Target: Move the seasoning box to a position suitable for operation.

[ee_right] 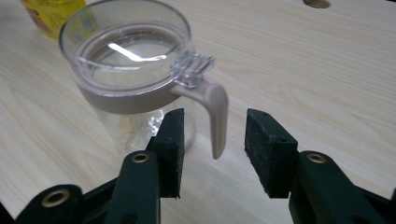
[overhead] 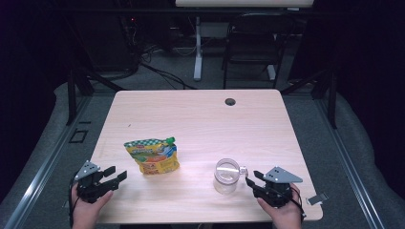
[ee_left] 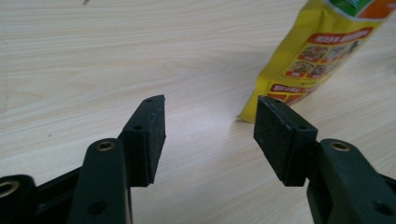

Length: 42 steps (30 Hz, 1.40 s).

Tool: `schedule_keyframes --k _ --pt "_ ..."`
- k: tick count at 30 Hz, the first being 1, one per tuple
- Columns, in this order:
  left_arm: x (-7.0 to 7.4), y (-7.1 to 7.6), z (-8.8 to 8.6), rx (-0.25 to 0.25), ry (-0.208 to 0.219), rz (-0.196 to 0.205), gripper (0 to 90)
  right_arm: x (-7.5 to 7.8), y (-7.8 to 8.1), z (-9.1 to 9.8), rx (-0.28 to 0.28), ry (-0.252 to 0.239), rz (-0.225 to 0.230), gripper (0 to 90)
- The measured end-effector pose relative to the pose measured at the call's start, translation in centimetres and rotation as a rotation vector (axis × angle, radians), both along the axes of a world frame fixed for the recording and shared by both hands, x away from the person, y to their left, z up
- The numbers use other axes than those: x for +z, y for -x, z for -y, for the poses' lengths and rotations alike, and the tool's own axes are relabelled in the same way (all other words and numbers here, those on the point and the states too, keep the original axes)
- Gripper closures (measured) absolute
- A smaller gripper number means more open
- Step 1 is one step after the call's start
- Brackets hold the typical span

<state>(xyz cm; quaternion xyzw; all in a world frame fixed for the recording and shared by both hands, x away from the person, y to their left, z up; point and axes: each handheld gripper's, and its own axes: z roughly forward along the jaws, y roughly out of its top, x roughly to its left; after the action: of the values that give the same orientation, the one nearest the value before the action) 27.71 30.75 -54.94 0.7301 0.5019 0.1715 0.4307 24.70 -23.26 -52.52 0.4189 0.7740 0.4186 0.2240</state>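
Dark room behind our table

We see grey floor (overhead: 167, 76), 1 black chair (overhead: 253, 43), a white desk leg (overhead: 197, 47), loose cables (overhead: 162, 71).

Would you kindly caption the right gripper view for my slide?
Open right tongs flank the beige handle of a lidded clear jug without pressing it.

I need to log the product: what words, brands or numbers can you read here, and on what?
Yellow pouch: red banners and panels carry print, all too blurred and small to read.
Clear jug: no text.
Table: no text.
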Motion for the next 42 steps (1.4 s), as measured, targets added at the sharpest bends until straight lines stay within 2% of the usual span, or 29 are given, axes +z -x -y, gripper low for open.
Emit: schedule_keyframes --k 3,4,7,9,10,11,13,16,18,19,20,22,29,30,31,36,42 --pt "0.1 0.0 0.3 -0.007 -0.01 0.01 45.2 0.9 -0.3 0.5 -0.022 -0.003 0.005 59.3" --pt "0.2 0.0 0.4 -0.015 -0.02 0.005 45.6 1.6 -0.8 0.8 -0.025 -0.021 0.006 59.7" --pt "0.2 0.0 0.7 -0.018 -0.04 0.01 45.9 2.1 -1.1 0.9 -0.027 -0.02 -0.003 59.6" --pt "0.1 -0.1 0.8 -0.017 -0.038 0.009 46.0 2.5 -1.6 0.8 -0.063 -0.014 0.028 59.7" --pt "0.0 -0.1 0.8 -0.017 -0.039 0.008 46.0 2.5 -1.6 0.8 -0.063 -0.014 0.028 59.7" --pt "0.0 -0.1 0.8 -0.017 -0.04 0.008 46.1 2.6 -1.8 0.7 -0.071 -0.016 0.029 64.7" --pt "0.0 -0.1 0.7 -0.017 -0.038 0.009 46.3 3.0 -2.2 0.5 -0.064 -0.053 0.006 66.4" --pt "0.0 -0.1 0.5 -0.009 -0.029 0.01 46.4 3.6 -2.8 0.0 -0.096 -0.078 0.013 64.4" --pt "0.0 -0.1 0.5 -0.006 -0.028 0.008 46.5 4.2 -3.1 -0.5 -0.119 -0.116 -0.007 64.0" --pt "0.0 -0.1 0.5 -0.005 -0.027 0.005 46.5 4.5 -3.2 -0.8 -0.134 -0.124 -0.028 64.7" --pt "0.0 -0.1 0.5 -0.007 -0.03 0.003 46.5 4.7 -3.2 -1.2 -0.157 -0.088 -0.019 65.2" --pt "-0.1 0.0 0.5 -0.009 -0.038 -0.001 46.5 4.7 -3.2 -1.3 -0.165 -0.086 -0.011 65.8" --pt "-0.1 0.1 0.3 -0.004 -0.038 0.0 46.7 3.8 -3.1 -1.4 -0.185 -0.088 -0.07 67.4" --pt "-0.1 0.1 0.3 -0.002 -0.039 -0.001 46.7 3.7 -3.0 -1.4 -0.184 -0.093 -0.098 67.4" --pt "-0.1 0.1 0.3 0.0 -0.038 -0.002 46.8 3.7 -3.0 -1.4 -0.19 -0.098 -0.104 67.4" --pt "-0.2 0.0 0.3 0.002 -0.04 -0.007 46.7 4.0 -2.6 -1.5 -0.195 -0.083 -0.113 68.5" --pt "-0.3 -0.1 0.3 -0.004 -0.042 -0.008 46.7 4.0 -2.5 -1.4 -0.184 -0.093 -0.139 72.9"
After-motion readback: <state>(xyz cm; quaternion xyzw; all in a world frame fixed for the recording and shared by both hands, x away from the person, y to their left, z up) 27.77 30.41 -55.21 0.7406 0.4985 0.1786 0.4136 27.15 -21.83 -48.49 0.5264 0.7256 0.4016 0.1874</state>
